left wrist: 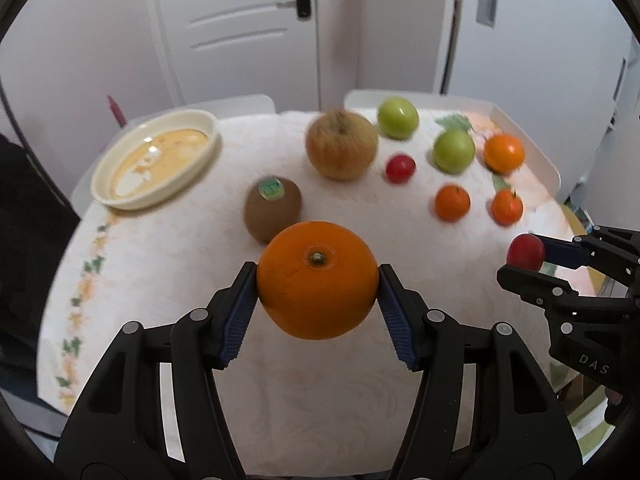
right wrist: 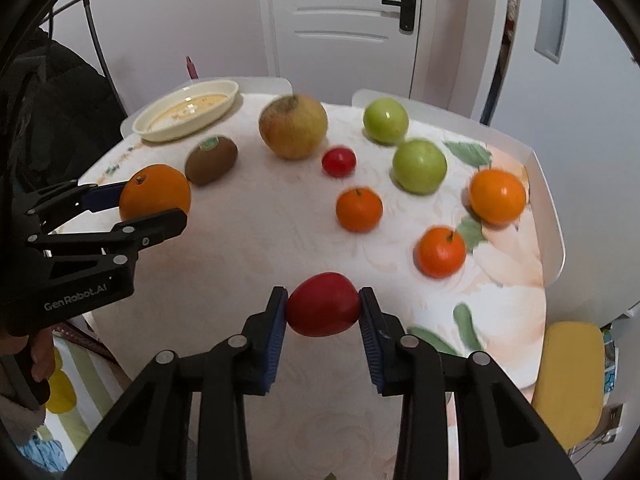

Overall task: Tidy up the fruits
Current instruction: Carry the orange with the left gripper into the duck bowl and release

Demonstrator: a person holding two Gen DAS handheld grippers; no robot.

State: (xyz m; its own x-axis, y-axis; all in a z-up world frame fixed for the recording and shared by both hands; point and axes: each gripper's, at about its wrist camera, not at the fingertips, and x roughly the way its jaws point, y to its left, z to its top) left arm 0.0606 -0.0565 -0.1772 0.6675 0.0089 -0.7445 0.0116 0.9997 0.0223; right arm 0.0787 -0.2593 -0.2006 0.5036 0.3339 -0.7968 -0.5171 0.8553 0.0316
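Left gripper fingers clamp orange; right gripper fingers clamp red fruit. Carry level to dish, release gently.

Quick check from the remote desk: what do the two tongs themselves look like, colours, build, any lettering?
Both are matte black plastic linkages with silver round pivot pins. The left tongs and right tongs each carry ribbed blue pads on the inner faces. White lettering on the bodies: "GenRobot.AI" on the left one, "DAS" on the right. No cables show.
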